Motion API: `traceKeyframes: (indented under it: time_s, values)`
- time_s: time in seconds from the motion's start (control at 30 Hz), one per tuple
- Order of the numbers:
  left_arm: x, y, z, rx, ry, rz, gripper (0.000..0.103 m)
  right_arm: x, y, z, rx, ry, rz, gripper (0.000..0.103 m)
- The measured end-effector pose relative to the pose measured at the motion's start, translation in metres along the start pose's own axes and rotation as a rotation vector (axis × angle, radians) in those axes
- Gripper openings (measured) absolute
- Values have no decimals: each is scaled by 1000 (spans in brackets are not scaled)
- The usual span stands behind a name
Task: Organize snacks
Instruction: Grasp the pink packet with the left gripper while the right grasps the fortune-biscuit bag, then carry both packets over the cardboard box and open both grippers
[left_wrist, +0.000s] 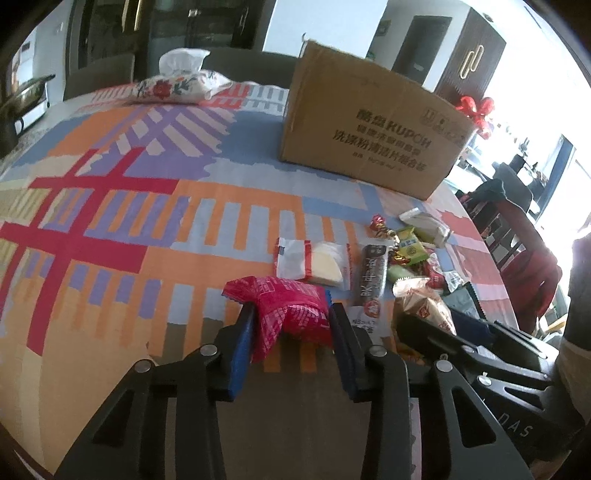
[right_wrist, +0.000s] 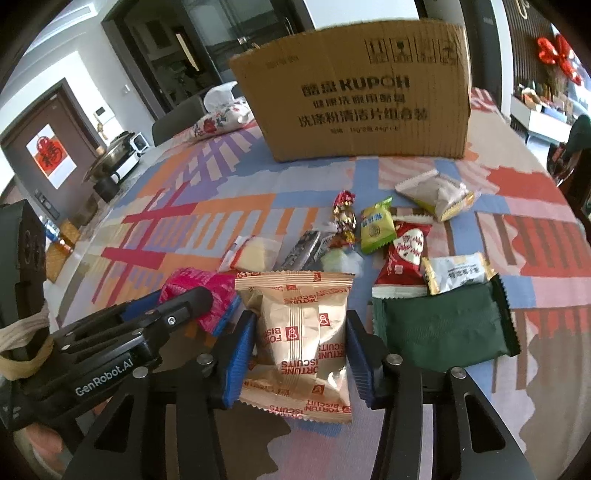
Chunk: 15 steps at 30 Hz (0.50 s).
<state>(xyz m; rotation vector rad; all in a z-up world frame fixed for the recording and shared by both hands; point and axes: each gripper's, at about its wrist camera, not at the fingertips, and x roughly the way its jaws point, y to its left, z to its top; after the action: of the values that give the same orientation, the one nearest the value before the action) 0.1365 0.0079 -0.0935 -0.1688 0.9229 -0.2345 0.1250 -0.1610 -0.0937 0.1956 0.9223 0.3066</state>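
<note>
My left gripper (left_wrist: 291, 321) is shut on a crumpled pink snack packet (left_wrist: 288, 310), held just above the table. My right gripper (right_wrist: 301, 332) is shut on a beige fortune biscuit packet (right_wrist: 299, 332), which also shows in the left wrist view (left_wrist: 424, 306). The pink packet shows in the right wrist view (right_wrist: 207, 291) under the left gripper's fingers (right_wrist: 177, 306). Several loose snacks lie ahead: a dark green packet (right_wrist: 439, 332), a red packet (right_wrist: 404, 254), a lime packet (right_wrist: 375, 229), a white-and-gold packet (right_wrist: 458, 273) and a cheese-coloured packet (left_wrist: 314, 260). A cardboard box (right_wrist: 365, 99) stands behind them.
A floral tissue pouch (left_wrist: 177, 85) lies at the table's far edge, left of the box. The patterned tablecloth (left_wrist: 110, 206) covers the round table. A pot (right_wrist: 110, 155) stands on a counter off to the left. Chairs (left_wrist: 517, 229) stand at the table's right edge.
</note>
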Motion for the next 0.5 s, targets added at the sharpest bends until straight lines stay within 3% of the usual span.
traceKeyframes:
  time_s: [0.37,0.5]
  values:
    - [-46,-22,9,108,-128,30,39,-36,7,12,-37,-102,-5,49]
    - [-61,-32,23,132,-165,4,39,-54,8,23,-55,-161,-16,49]
